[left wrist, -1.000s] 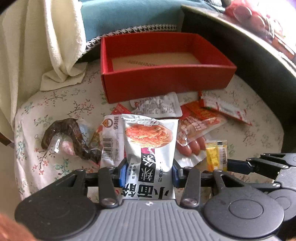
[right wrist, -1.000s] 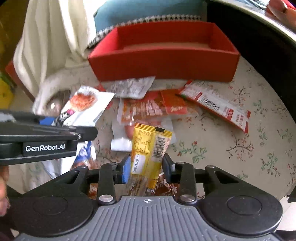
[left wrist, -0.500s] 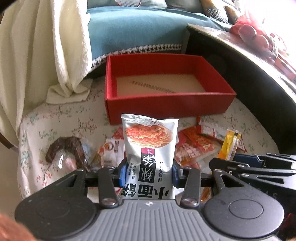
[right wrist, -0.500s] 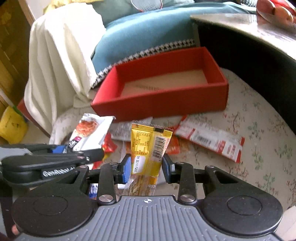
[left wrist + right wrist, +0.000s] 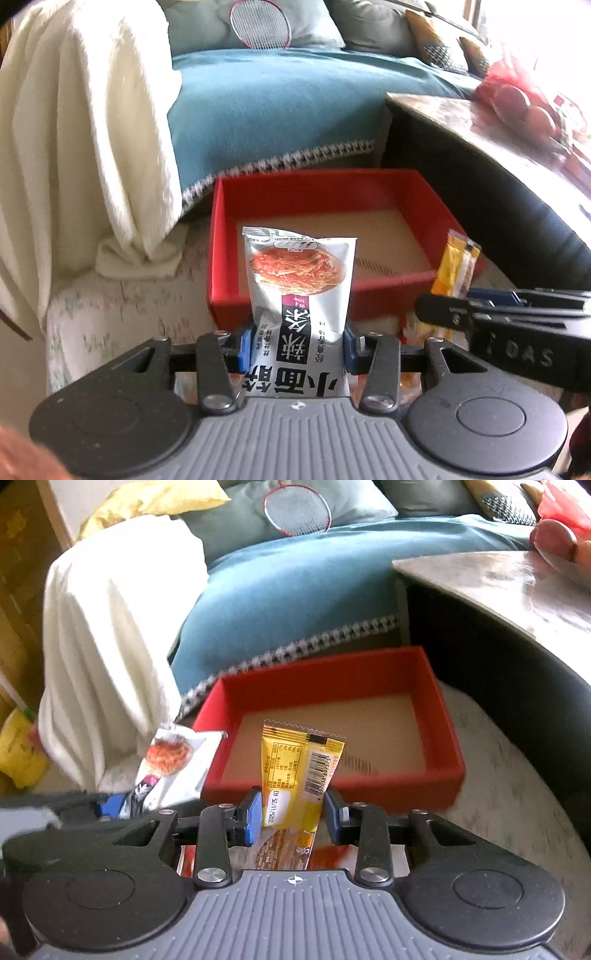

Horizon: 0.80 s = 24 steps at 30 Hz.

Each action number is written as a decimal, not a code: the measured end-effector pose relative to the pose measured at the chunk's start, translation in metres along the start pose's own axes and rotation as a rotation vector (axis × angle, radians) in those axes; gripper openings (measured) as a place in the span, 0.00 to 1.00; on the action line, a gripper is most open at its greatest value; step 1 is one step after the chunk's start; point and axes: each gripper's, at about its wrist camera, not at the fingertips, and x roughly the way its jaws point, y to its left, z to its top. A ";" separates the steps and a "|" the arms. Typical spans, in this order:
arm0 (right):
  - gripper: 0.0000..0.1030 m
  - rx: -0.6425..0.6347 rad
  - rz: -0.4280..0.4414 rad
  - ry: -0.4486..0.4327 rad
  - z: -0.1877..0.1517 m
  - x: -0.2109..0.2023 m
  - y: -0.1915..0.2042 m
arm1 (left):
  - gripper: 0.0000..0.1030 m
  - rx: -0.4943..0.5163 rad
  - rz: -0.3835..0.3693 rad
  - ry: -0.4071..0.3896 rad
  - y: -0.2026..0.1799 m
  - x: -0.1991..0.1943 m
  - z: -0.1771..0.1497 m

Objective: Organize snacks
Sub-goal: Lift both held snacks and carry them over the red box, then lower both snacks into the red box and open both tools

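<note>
My left gripper [image 5: 297,347] is shut on a white snack pouch [image 5: 301,288] with an orange noodle picture, held upright in front of the red box [image 5: 280,306]. My right gripper [image 5: 293,816] is shut on a yellow snack bar [image 5: 295,771] with a barcode, also upright before the red box [image 5: 332,794]. The box is open-topped, with a bare tan floor. In the left wrist view the yellow bar [image 5: 456,267] and right gripper [image 5: 439,314] show at the right. In the right wrist view the white pouch [image 5: 173,764] shows at the left.
The box sits on a floral cloth [image 5: 517,794]. A white blanket [image 5: 85,147] hangs at the left, a teal sofa [image 5: 277,107] lies behind with a racket [image 5: 260,24] on it. A dark table [image 5: 498,627] bearing fruit [image 5: 524,107] rises at the right.
Both grippers have risen and moved toward the red box with their packets. The loose snacks on the cloth have dropped almost out of view below the fingers.
</note>
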 end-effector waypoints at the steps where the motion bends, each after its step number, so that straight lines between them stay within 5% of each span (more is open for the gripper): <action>1: 0.41 0.012 0.009 -0.001 0.005 0.004 -0.002 | 0.37 0.000 0.002 -0.001 -0.001 0.003 0.004; 24: 0.41 0.001 -0.063 0.017 0.066 0.076 -0.018 | 0.37 -0.029 0.089 0.001 -0.008 0.077 0.066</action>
